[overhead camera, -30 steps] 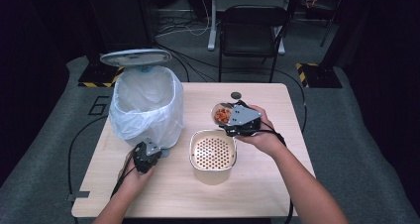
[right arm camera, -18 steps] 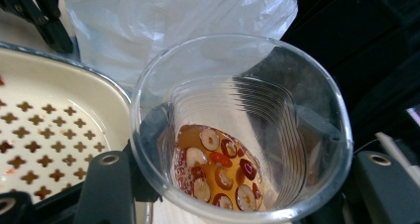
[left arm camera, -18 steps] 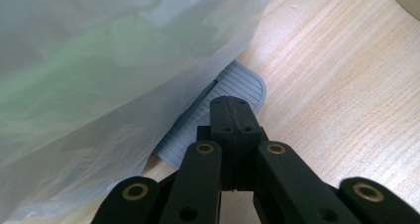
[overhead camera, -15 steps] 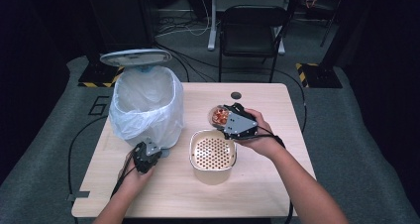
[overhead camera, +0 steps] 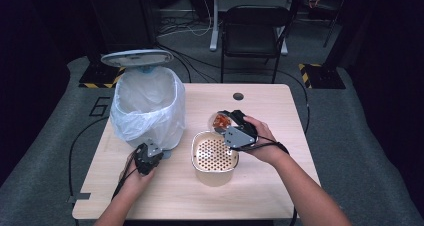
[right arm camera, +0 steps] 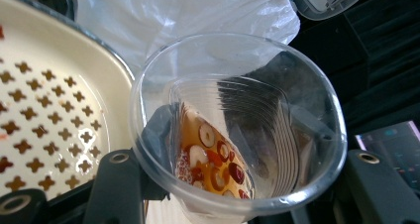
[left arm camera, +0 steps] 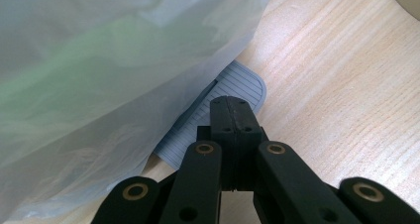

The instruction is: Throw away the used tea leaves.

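A: Two grippers are over the wooden table (overhead camera: 280, 116). The right gripper (overhead camera: 231, 126) grasps a clear plastic cup (right arm camera: 237, 125) between its jaws, and those jaws have just been closing tighter on it

B: What is in the cup?

A: In the right gripper view it is tipped, with an amber liquid and red and pale pieces (right arm camera: 210, 157) pooled at the low side nearest the gripper. The cup's wall looks squeezed out of round

B: And what lies around that gripper?

A: Just beside it, toward the person's left hand, sits a cream strainer bowl (overhead camera: 214, 155) with cross-shaped holes; in the right gripper view its rim (right arm camera: 106, 60) runs close to the cup's left edge. Beyond the cup, farther from the gripper, is a bin lined with a white plastic bag (overhead camera: 147, 106), its lid (overhead camera: 137, 57) standing open

B: The left gripper?

A: The left gripper (overhead camera: 148, 156) has its jaws clenched together with nothing between them. In the left gripper view the tips rest on a ribbed grey pedal (left arm camera: 237, 87) that sticks out from under the bag at the bin's foot. The bag (left arm camera: 114, 70) hangs just above and to the left of the jaws
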### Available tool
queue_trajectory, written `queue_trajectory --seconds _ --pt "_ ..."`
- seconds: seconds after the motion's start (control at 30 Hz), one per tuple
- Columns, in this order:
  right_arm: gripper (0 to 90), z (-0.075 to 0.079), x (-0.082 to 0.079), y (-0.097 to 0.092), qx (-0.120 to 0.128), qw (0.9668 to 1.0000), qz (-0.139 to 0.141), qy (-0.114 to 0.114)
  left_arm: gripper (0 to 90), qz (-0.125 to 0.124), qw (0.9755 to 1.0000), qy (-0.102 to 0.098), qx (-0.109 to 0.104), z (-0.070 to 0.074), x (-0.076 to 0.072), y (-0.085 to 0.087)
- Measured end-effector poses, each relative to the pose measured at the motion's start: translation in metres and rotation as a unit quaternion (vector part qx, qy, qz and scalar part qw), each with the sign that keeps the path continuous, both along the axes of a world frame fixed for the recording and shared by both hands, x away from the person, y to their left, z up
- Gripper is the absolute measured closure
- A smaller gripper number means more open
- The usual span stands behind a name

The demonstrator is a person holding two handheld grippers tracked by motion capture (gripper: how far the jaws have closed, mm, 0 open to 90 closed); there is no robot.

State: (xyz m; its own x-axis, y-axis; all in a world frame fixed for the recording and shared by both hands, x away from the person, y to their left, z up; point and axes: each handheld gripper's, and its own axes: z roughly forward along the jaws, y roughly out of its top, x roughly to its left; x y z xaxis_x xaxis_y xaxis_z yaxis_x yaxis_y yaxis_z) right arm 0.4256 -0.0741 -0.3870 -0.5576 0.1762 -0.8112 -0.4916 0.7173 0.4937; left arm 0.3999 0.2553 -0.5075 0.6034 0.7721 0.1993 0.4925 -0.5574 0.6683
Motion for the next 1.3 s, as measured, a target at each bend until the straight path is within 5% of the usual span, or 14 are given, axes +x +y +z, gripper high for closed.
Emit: queue_trajectory --seconds 0.43,0.57,0.67,0.7,0.77,0.8,0.83,0.97,1.07,1.1,1.17,1.23,1.27,1.3 --pt "43.6 -0.006 -0.008 0.005 -0.05 0.9959 -0.001 -0.075 90.0 0.0 1.0 0.0 0.0 0.0 0.0 0.0" --pt "43.8 -0.009 -0.01 0.006 -0.078 0.9917 -0.004 -0.102 90.0 0.0 1.0 0.0 0.0 0.0 0.0 0.0" --pt "44.0 -0.012 -0.012 0.008 -0.104 0.9864 -0.007 -0.127 90.0 0.0 1.0 0.0 0.0 0.0 0.0 0.0" --pt "44.1 -0.013 -0.013 0.009 -0.122 0.9814 -0.009 -0.148 90.0 0.0 1.0 0.0 0.0 0.0 0.0 0.0" --pt "44.1 -0.014 -0.013 0.01 -0.126 0.98 -0.008 -0.153 90.0 0.0 1.0 0.0 0.0 0.0 0.0 0.0" --pt "44.3 -0.016 -0.015 0.011 -0.149 0.9734 -0.008 -0.174 90.0 0.0 1.0 0.0 0.0 0.0 0.0 0.0" --pt "44.3 -0.016 -0.015 0.011 -0.149 0.9734 -0.008 -0.174 90.0 0.001 1.0 0.0 -0.001 0.0 0.0 0.0" --pt "44.4 -0.021 -0.017 0.014 -0.199 0.9586 -0.004 -0.204 90.0 0.0 1.0 0.001 -0.002 0.0 0.0 0.0" --pt "44.4 -0.025 -0.019 0.016 -0.228 0.9422 -0.002 -0.245 90.0 0.001 1.0 0.001 -0.003 0.0 0.0 0.0" --pt "44.4 -0.025 -0.019 0.016 -0.228 0.9422 -0.002 -0.245 90.0 0.0 1.0 0.001 -0.002 0.0 0.0 0.0" --pt "44.4 -0.027 -0.021 0.017 -0.234 0.9337 -0.003 -0.271 90.0 0.001 1.0 0.001 -0.002 0.0 0.0 0.0" --pt "44.4 -0.028 -0.022 0.017 -0.238 0.931 -0.001 -0.276 90.0 0.0 1.0 0.001 -0.002 0.0 0.0 0.0" --pt "44.4 -0.027 -0.022 0.018 -0.25 0.9234 0.006 -0.291 90.0 0.0 1.0 0.001 -0.002 0.0 0.0 0.0" --pt "44.4 -0.029 -0.023 0.018 -0.261 0.9117 0.004 -0.317 90.0 0.0 1.0 0.001 -0.002 0.0 0.0 0.0"
